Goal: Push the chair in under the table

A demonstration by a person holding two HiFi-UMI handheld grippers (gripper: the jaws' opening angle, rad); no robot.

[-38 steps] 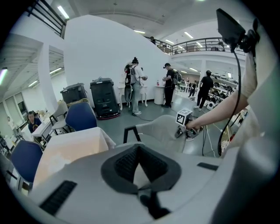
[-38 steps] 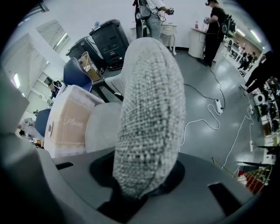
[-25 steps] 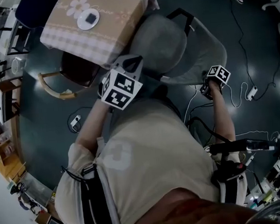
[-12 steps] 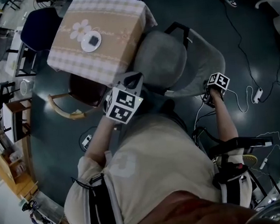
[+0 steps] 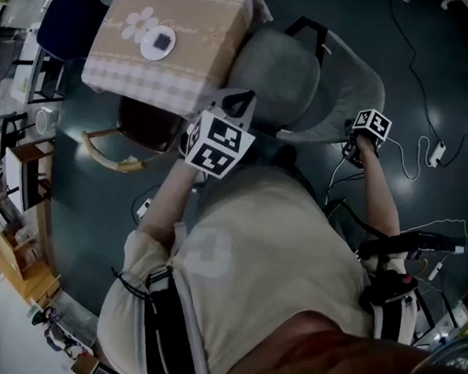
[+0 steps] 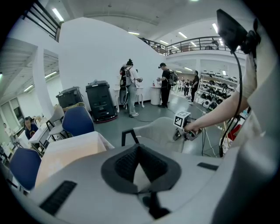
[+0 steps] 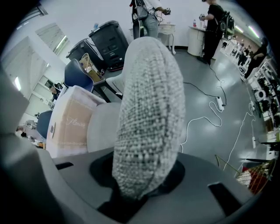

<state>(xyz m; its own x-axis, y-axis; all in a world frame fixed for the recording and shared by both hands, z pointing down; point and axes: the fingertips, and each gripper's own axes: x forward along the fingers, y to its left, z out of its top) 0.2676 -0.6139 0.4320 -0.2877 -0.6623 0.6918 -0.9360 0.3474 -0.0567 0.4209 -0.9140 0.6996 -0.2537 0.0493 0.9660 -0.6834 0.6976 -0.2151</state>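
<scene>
Chair (image 5: 277,76): seat beside the tabletop (image 5: 167,70) corner, not yet under; placing much as a second ago, so I judge the push barely begun.
Right gripper (image 5: 350,149): jaws clamped on the backrest edge (image 7: 148,105), unchanged.
Left gripper (image 5: 237,102): jaws together, empty.
Only the right gripper view shows fabric between the jaws; only the head view shows chair against tabletop.

We see the chair (image 5: 277,76) just right of the table (image 5: 203,22), its seat at the table's corner; a plate (image 5: 147,50) lies on the table, and a second chair (image 5: 143,121) sits partly under its near edge.
</scene>
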